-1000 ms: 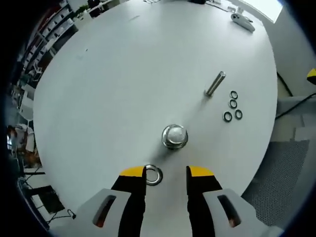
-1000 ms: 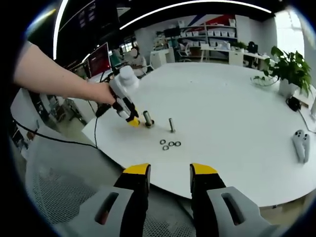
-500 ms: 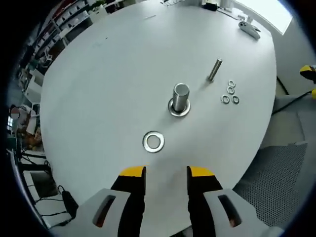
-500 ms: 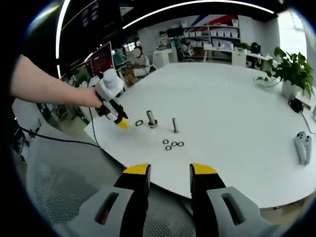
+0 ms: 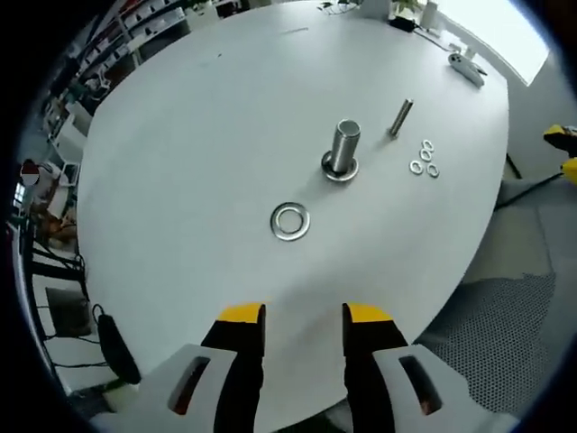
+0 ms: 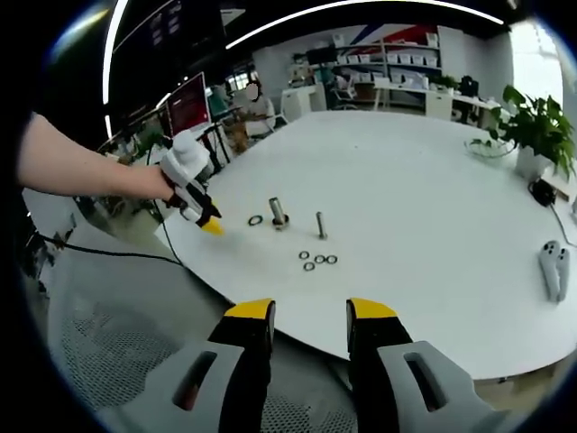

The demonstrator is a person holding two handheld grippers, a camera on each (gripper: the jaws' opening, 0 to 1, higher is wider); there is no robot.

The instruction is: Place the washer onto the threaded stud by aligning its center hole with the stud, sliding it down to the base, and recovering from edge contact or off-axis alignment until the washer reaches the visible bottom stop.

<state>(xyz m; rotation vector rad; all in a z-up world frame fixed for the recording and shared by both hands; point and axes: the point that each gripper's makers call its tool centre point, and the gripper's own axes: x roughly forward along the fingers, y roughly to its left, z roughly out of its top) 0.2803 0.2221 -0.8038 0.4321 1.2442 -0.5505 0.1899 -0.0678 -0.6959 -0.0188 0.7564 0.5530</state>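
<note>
— Two views are giving different things, aren't they?
— Yes. In the left gripper view the washer (image 5: 291, 221) is lying flat on the white table (image 5: 207, 126), just short of the threaded stud (image 5: 343, 150), which is standing upright beyond it. The left gripper (image 5: 303, 316) is hovering with jaws spread, gripping nothing.
— And the right gripper view?
— It is showing a hand (image 6: 155, 184) holding that left gripper (image 6: 213, 228) near the table edge. The right gripper (image 6: 309, 312) is also gaping, empty.
— Any writing?
— None is reading clearly.
</note>
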